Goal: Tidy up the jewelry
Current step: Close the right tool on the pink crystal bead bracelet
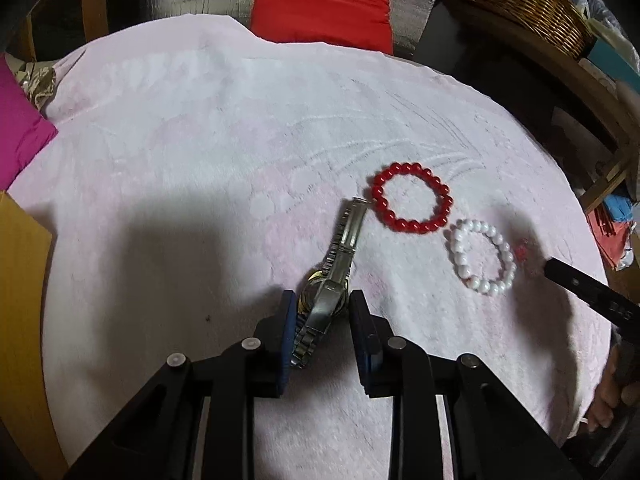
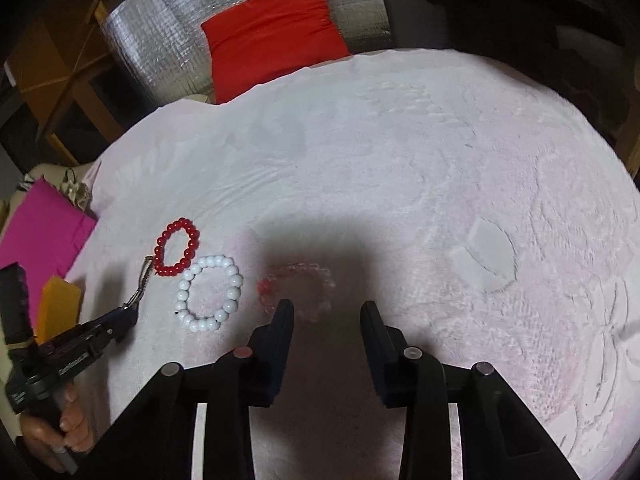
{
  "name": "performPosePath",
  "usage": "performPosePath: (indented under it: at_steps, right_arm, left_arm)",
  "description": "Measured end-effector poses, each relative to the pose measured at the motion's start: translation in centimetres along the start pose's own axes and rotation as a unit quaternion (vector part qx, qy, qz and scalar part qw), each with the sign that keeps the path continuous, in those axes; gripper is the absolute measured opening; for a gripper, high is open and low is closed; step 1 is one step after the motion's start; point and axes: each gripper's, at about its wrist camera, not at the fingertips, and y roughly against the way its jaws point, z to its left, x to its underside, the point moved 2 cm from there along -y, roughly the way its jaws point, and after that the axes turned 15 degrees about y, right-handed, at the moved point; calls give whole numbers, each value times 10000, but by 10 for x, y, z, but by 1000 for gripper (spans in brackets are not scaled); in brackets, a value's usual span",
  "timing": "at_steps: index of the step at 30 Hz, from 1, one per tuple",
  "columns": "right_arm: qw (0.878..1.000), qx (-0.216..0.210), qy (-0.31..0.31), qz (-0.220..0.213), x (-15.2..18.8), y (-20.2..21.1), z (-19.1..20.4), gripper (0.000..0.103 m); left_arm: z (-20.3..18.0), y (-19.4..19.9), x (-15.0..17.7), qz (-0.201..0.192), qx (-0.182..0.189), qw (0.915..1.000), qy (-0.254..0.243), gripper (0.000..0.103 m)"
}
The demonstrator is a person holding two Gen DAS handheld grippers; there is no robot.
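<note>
A silver metal watch (image 1: 334, 270) lies on the pale pink towel (image 1: 200, 140), its case and lower band between the fingers of my open left gripper (image 1: 323, 300). A red bead bracelet (image 1: 412, 198) lies beyond it, and a white bead bracelet (image 1: 482, 256) to its right. In the right wrist view the red bracelet (image 2: 177, 247), white bracelet (image 2: 210, 294) and watch band (image 2: 142, 284) lie at the left. A faint clear pink bracelet (image 2: 298, 290) lies just ahead of my open, empty right gripper (image 2: 326, 308).
A red cushion (image 1: 322, 0) and silver foil sheet (image 2: 168, 40) lie beyond the towel. A magenta cloth (image 1: 18, 128) and a yellow box (image 1: 20, 280) sit at the left. A wicker basket (image 1: 532, 4) stands at the back right.
</note>
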Motion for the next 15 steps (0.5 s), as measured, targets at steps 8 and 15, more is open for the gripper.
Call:
performPosePath:
  at_steps: [8,15]
  right_arm:
    - [9966,642,503,130,-11,-20,15,20]
    - [9900,985,1006,20,-10,-18,30,9]
  left_arm:
    - [3,0,0,117,40,9998,126,28]
    - [8,-2,-4,163,202,9995,191,29]
